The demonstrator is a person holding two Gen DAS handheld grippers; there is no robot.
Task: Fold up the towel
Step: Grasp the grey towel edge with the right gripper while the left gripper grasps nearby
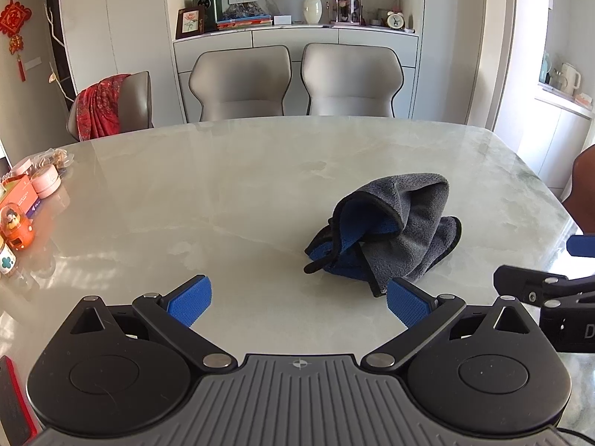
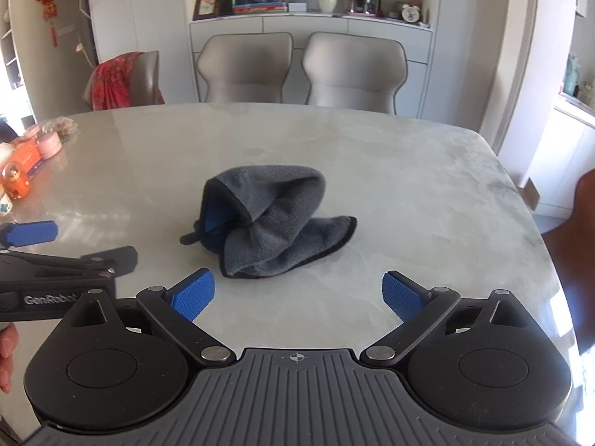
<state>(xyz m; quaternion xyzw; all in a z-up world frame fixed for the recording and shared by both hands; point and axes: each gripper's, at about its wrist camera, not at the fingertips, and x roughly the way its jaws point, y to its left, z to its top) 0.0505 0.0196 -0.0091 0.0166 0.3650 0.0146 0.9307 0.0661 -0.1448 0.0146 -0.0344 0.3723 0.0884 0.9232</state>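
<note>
A towel [image 1: 401, 230], grey on one side and blue on the other with a black hem, lies crumpled in a heap on the pale marble table [image 1: 223, 193]. In the right wrist view the towel [image 2: 271, 223] sits just ahead, slightly left of centre. My left gripper [image 1: 297, 303] is open and empty, with the towel's near corner just beyond its right finger. My right gripper [image 2: 297, 297] is open and empty, a short way in front of the towel. Each gripper shows at the edge of the other's view.
Small items stand at the table's left edge: pink round tins [image 1: 46, 182], an orange toy [image 1: 16, 228] and boxes. Two grey chairs [image 1: 241, 81] stand at the far side, a third with a red cloth [image 1: 100, 106] at the far left. A cabinet stands behind.
</note>
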